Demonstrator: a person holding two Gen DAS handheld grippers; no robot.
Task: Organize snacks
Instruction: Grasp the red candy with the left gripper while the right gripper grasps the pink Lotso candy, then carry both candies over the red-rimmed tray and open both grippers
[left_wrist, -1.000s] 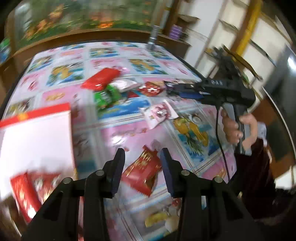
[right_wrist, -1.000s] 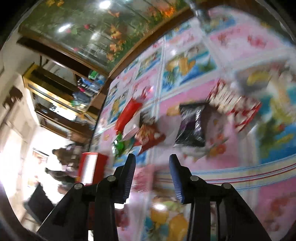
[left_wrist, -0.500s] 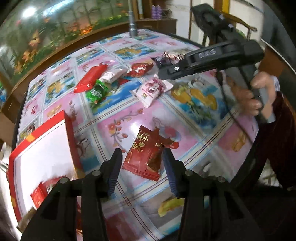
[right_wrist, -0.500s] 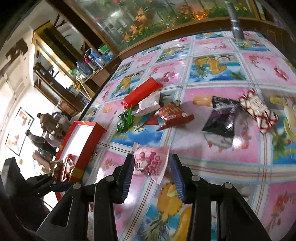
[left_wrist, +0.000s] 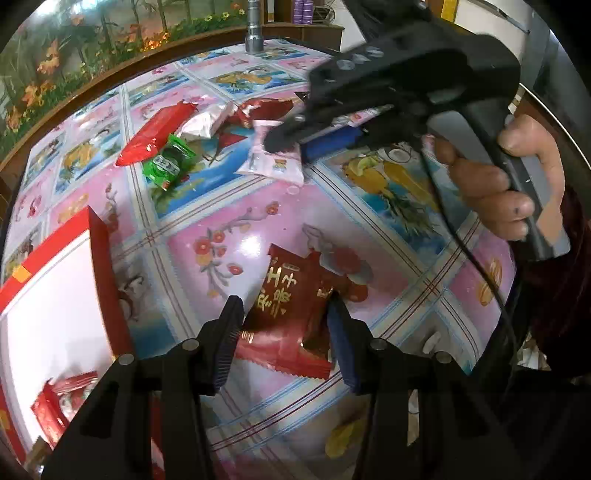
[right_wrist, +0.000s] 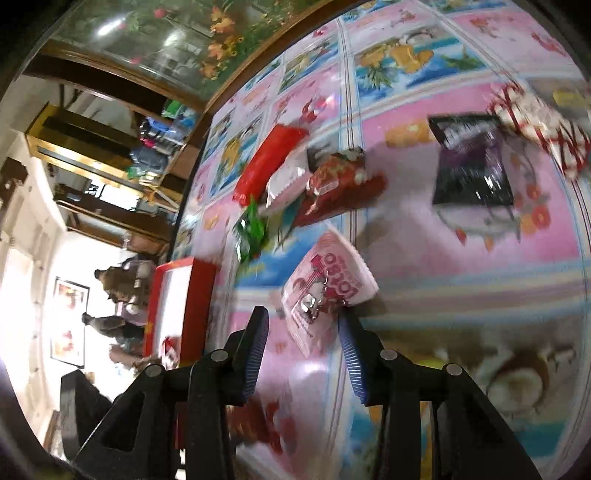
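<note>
My left gripper (left_wrist: 284, 306) is open, its jaws on either side of a dark red snack packet with gold writing (left_wrist: 291, 310) that lies flat on the patterned tablecloth. My right gripper (right_wrist: 304, 321) is open just short of a pink snack packet (right_wrist: 328, 284); its right fingertip touches the packet's edge. In the left wrist view the right gripper (left_wrist: 291, 138) hovers over the same pink packet (left_wrist: 273, 162). A red box with a white inside (left_wrist: 55, 295) stands at the left and holds red snacks (left_wrist: 62, 398).
A pile lies further back: a long red packet (left_wrist: 155, 133), a green one (left_wrist: 168, 166), a white one (left_wrist: 207, 122) and a red one (left_wrist: 266, 109). A black-purple packet (right_wrist: 472, 166) and a red-white one (right_wrist: 539, 129) lie to the right. A metal post (left_wrist: 254, 26) stands at the far edge.
Both grippers have moved closer to the table. The left one now straddles the dark red packet. The right one has tilted and come up to the pink packet.
</note>
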